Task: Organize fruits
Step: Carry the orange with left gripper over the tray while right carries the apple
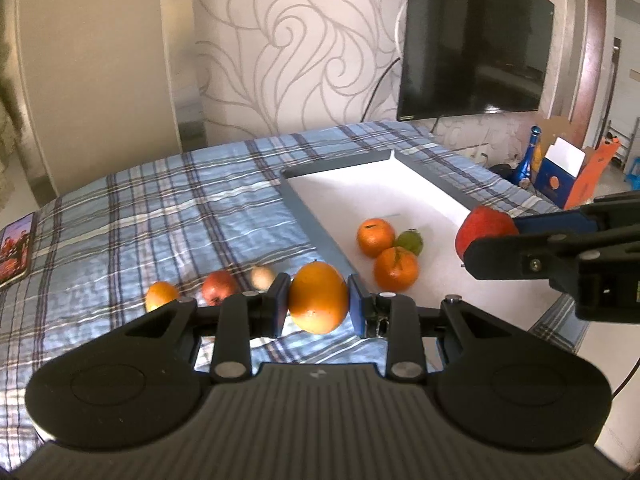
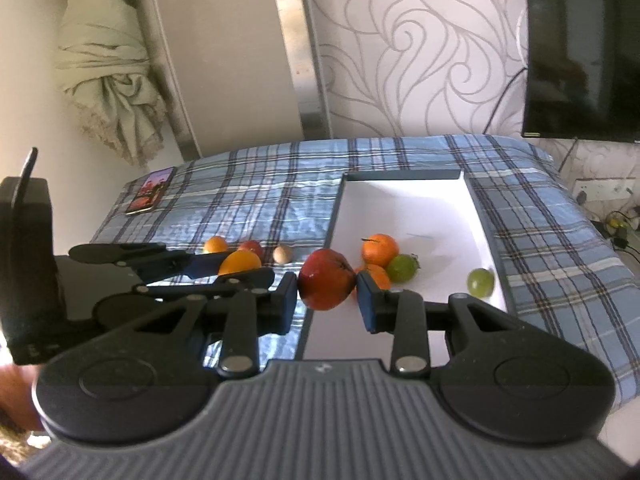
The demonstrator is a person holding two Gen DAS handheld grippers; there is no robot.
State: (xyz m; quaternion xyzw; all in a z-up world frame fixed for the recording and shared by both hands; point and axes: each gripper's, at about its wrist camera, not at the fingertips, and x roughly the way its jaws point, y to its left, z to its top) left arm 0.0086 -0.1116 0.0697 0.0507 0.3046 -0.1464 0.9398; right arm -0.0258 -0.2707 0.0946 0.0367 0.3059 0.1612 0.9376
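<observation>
My left gripper (image 1: 319, 300) is shut on a large orange (image 1: 318, 298), held above the plaid cloth just left of the white tray (image 1: 400, 188). My right gripper (image 2: 327, 292) is shut on a red apple (image 2: 326, 284) near the tray's left rim; the same apple (image 1: 482, 230) shows at the right of the left wrist view. Inside the tray lie two tangerines (image 1: 375, 237) (image 1: 396, 269), a green fruit (image 1: 410, 241) and, in the right wrist view, a green grape-like fruit (image 2: 481, 282). On the cloth sit an orange (image 1: 160, 295), a red apple (image 1: 218, 287) and a small tan fruit (image 1: 262, 277).
A phone (image 1: 16, 250) lies at the cloth's far left edge. A dark TV (image 1: 476, 36) hangs on the patterned wall behind. Boxes and a blue bottle (image 1: 528, 156) stand on the floor to the right. A knotted curtain (image 2: 104, 64) hangs at the left.
</observation>
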